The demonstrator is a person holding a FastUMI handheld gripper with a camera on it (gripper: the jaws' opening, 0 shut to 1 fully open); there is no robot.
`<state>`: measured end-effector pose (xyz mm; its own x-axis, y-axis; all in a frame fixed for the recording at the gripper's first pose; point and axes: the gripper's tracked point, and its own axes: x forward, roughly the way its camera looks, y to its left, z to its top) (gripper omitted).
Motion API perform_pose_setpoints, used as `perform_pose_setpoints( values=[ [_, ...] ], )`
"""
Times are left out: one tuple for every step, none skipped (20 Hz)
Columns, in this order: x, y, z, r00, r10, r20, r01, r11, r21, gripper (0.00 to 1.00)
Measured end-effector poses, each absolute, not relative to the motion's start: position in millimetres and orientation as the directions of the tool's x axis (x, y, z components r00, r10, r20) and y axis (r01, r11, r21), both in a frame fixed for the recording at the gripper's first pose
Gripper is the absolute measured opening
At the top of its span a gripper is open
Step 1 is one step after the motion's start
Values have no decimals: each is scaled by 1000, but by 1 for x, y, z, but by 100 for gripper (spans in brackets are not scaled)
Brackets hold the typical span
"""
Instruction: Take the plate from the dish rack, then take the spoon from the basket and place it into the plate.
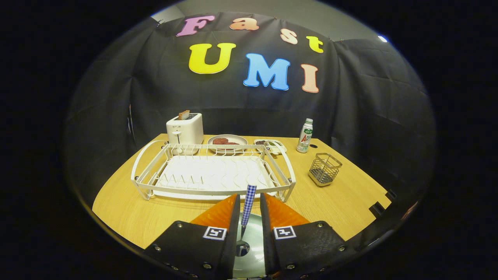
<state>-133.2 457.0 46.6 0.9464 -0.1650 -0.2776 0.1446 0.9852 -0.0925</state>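
Spoon stands upright between your gripper fingers, which clamp its checked handle; its bowl hangs just above the plate at the table's near edge, directly below.

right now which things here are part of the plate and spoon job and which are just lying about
Part of the job:
- spoon with checked handle, held between the claw fingers, bowl down
- plate below the claw
- dish rack, no plate in it
- wire basket

Just lying about:
- toaster with toast
- plate of food
- small tray
- bottle
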Motion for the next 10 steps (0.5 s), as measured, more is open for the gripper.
perform_pose_setpoints(
  values=[
    [-132,454,46,945,-167,-282,147,985,-91,30],
    [-131,454,47,944,-166,-285,146,985,-91,30],
    [-130,453,48,943,-168,-286,147,985,-94,30],
    [-131,451,49,944,-167,-285,146,985,-94,30],
    [-130,451,50,944,-166,-284,145,985,-95,30],
    [-128,450,52,945,-166,-283,144,985,-95,30],
    [-127,449,55,946,-165,-280,144,985,-96,30],
    [-127,448,59,947,-166,-275,144,985,-99,30],
    [-126,447,65,950,-163,-268,140,985,-101,30],
    [-126,447,75,955,-152,-255,131,986,-100,30]
  ],
)
